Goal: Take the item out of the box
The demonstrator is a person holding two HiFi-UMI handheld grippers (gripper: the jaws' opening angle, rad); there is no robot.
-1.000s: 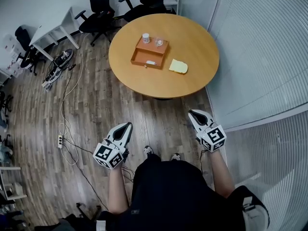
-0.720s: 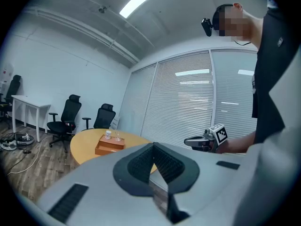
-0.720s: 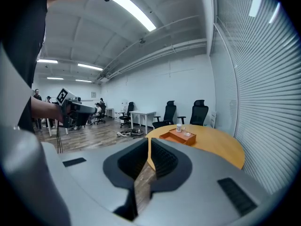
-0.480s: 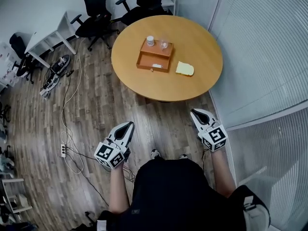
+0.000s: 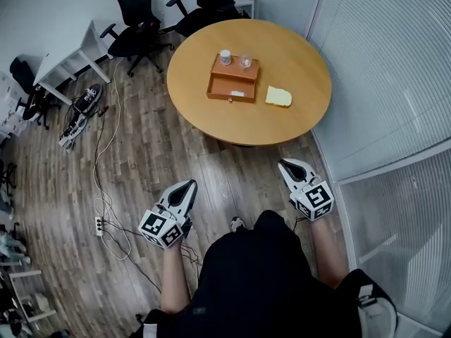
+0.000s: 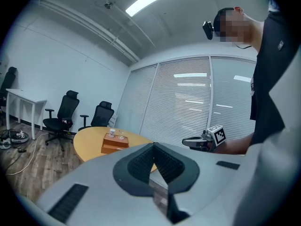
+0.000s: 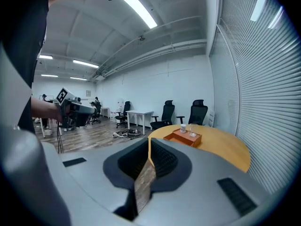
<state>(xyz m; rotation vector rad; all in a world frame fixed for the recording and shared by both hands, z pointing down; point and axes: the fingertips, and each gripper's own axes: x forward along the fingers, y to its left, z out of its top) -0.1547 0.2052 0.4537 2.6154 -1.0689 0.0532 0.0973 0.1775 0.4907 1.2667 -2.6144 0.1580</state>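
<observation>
On the round wooden table (image 5: 296, 55) at 12 o'clock, the orange box (image 5: 220, 87) holds a small white item (image 5: 237, 94) in its open tray, well apart from the left gripper (image 5: 187, 186) and right gripper (image 5: 285, 165), both empty with jaws together, probably for the approach.

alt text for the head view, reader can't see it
Seen from above, a person stands on a wood floor holding the left gripper and right gripper, both shut and empty, short of a round table. On it sit an open wooden box with a cup and a glass on its far part, and a yellow pad beside it.
</observation>
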